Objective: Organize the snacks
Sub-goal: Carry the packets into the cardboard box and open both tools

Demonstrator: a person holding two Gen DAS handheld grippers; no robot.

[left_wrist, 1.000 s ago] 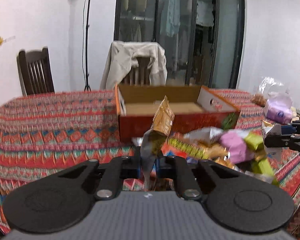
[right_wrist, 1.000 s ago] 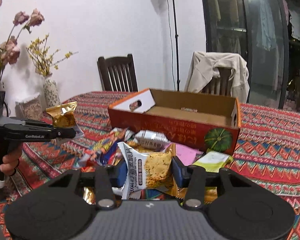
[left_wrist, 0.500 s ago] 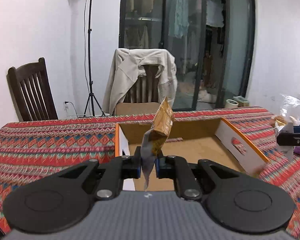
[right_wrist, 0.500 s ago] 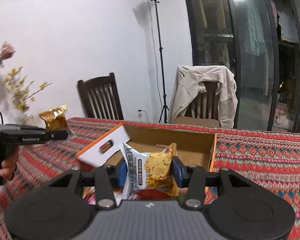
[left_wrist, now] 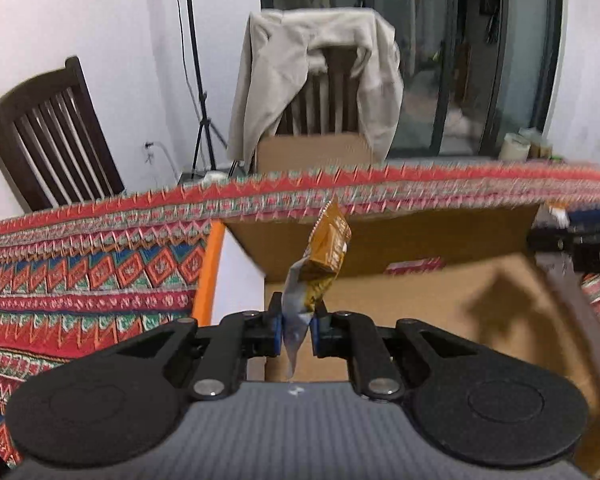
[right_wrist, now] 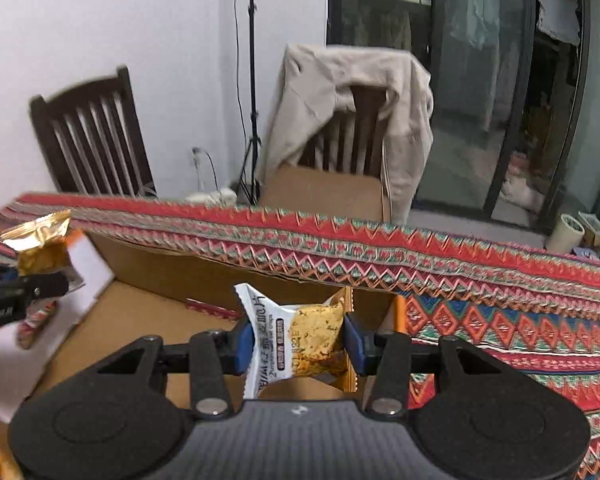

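My left gripper is shut on the silver tail of a gold snack packet, held over the left end of the open cardboard box. My right gripper is shut on a white and gold cracker packet, held over the right end of the same box. The left gripper with its gold packet shows at the left edge of the right wrist view. The right gripper's black body shows at the right edge of the left wrist view. A small red packet lies inside the box.
The box sits on a red patterned tablecloth. Behind the table stand a dark wooden chair, a chair draped with a beige jacket and a light stand. Glass doors are at the back right.
Both grippers have moved forward from the snack pile to above the inside of the box, each still holding its packet. The pile is out of view now.
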